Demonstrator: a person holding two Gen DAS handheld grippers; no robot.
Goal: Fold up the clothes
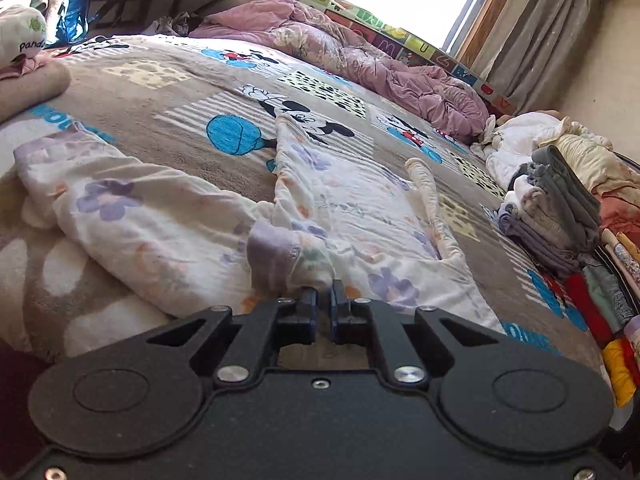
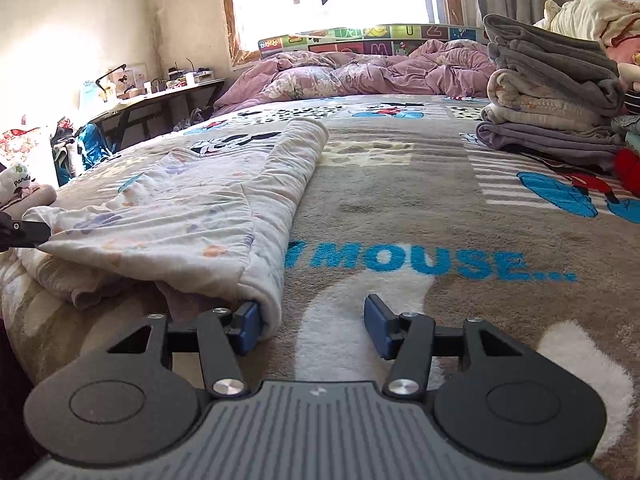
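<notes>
Pyjamas [image 1: 168, 216] are lying part-folded on the bed [image 2: 400, 208]; your left tongs [image 1: 324, 294] are pinching their cuff to carry it over, your right tongs [image 2: 312, 320] gaping empty beside them.

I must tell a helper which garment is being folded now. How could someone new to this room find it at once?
Look at the big bed with the cartoon mouse blanket. In its middle lies the garment, spread out, unlike the folded pile at the side. It is white with purple flowers, and the left gripper pinches its purple cuff.

White floral garment [image 1: 192, 216] lies partly folded, rumpled, on the bed blanket [image 1: 168, 100].
</notes>
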